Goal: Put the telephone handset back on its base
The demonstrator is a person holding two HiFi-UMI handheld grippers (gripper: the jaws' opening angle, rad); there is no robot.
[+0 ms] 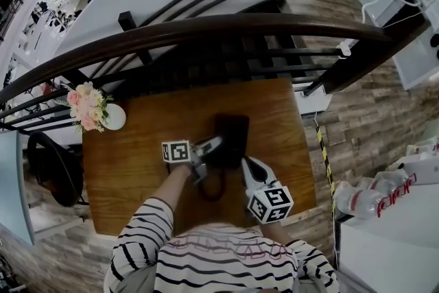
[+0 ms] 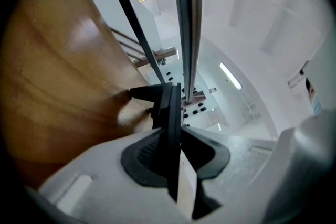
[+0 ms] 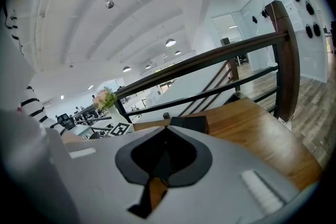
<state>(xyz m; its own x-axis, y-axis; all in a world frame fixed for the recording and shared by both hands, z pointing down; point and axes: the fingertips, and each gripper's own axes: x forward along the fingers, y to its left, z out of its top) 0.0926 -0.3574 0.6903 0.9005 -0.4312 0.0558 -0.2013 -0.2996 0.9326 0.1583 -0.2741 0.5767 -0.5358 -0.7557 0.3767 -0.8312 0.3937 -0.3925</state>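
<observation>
The black telephone base (image 1: 233, 132) stands in the middle of the wooden table (image 1: 130, 168); its low dark block also shows in the right gripper view (image 3: 190, 124). My left gripper (image 1: 210, 145) reaches its lower left edge, with its pads closed on a thin black slab, the handset (image 2: 169, 107), whose edge runs between the jaws of my left gripper (image 2: 178, 131). Whether the handset rests on the base I cannot tell. A dark cord (image 1: 212, 190) loops toward me. My right gripper (image 1: 248, 167) hovers just right of the cord, shut and empty (image 3: 165, 131).
A vase of pink flowers (image 1: 89, 106) stands at the table's far left corner. A dark curved railing (image 1: 206, 27) runs behind the table. A black chair (image 1: 51, 168) is at the left, plastic bottles (image 1: 370, 195) on a white surface at the right.
</observation>
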